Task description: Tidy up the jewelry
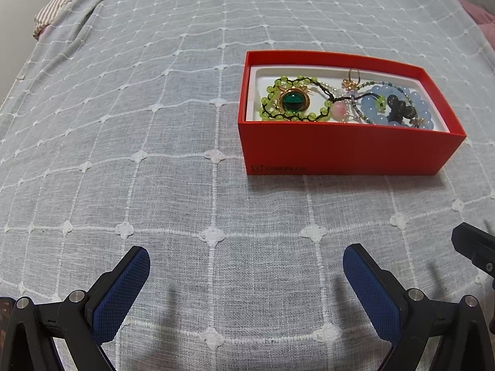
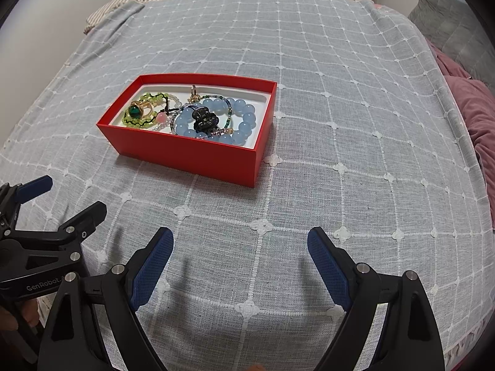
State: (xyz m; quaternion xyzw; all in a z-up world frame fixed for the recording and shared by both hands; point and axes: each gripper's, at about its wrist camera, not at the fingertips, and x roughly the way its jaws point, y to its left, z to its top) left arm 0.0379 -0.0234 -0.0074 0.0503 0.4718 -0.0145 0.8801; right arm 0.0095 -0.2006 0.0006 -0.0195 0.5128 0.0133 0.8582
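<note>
Jewelry is seen gathered in red box, ahead of both claws. Left gripper and right gripper are spread wide, empty. Sorting judged nearly finished.

— Where are my cameras looking?
— I'm seeing both wrist views tilting down over the bed, fairly near. Both are sharing the red box, the left one sitting closer.
</note>
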